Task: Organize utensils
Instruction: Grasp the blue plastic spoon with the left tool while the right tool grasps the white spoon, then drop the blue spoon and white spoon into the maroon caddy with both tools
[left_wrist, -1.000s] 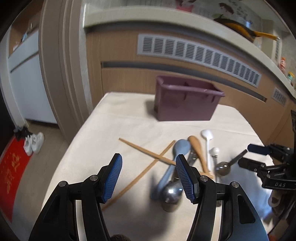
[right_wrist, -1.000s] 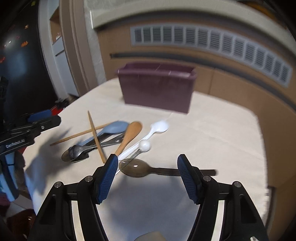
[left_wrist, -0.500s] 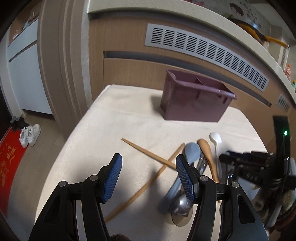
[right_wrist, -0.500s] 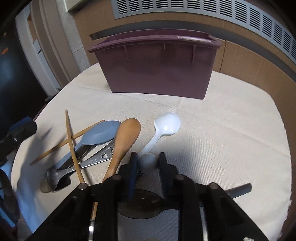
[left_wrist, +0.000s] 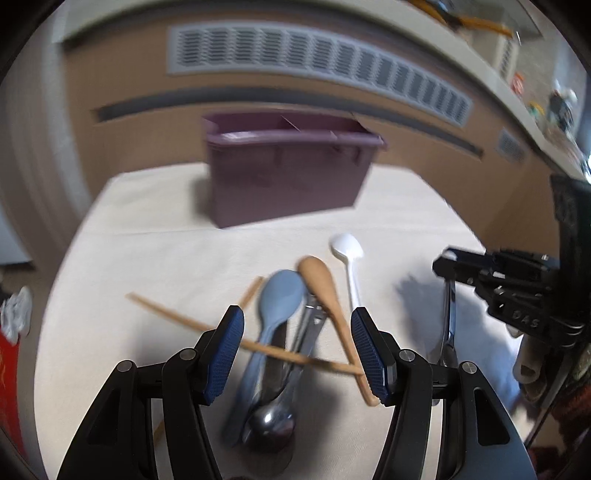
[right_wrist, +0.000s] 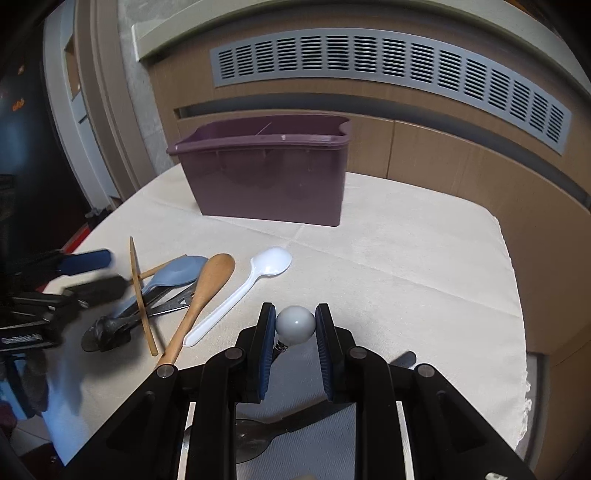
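My right gripper (right_wrist: 294, 314) is shut on the white knob (right_wrist: 295, 328) of a metal utensil, whose shaft (left_wrist: 448, 314) hangs below the fingers. My left gripper (left_wrist: 297, 347) is open just above a pile holding a blue spoon (left_wrist: 280, 299), a wooden spoon (left_wrist: 321, 284), crossed chopsticks (left_wrist: 166, 314) and a steel spoon (left_wrist: 271, 421). A white plastic spoon (right_wrist: 258, 273) lies beside the pile. The purple caddy (right_wrist: 266, 177) stands upright at the back of the table.
A beige cloth (right_wrist: 406, 266) covers the table, whose right edge (right_wrist: 517, 295) drops off close by. A dark spoon (right_wrist: 251, 435) lies under my right gripper. A wooden cabinet with a grey vent (right_wrist: 369, 62) rises behind the caddy.
My right gripper has shut on the white knob and lifted it off the cloth. My left gripper has shifted right, over the utensil pile, and stays open.
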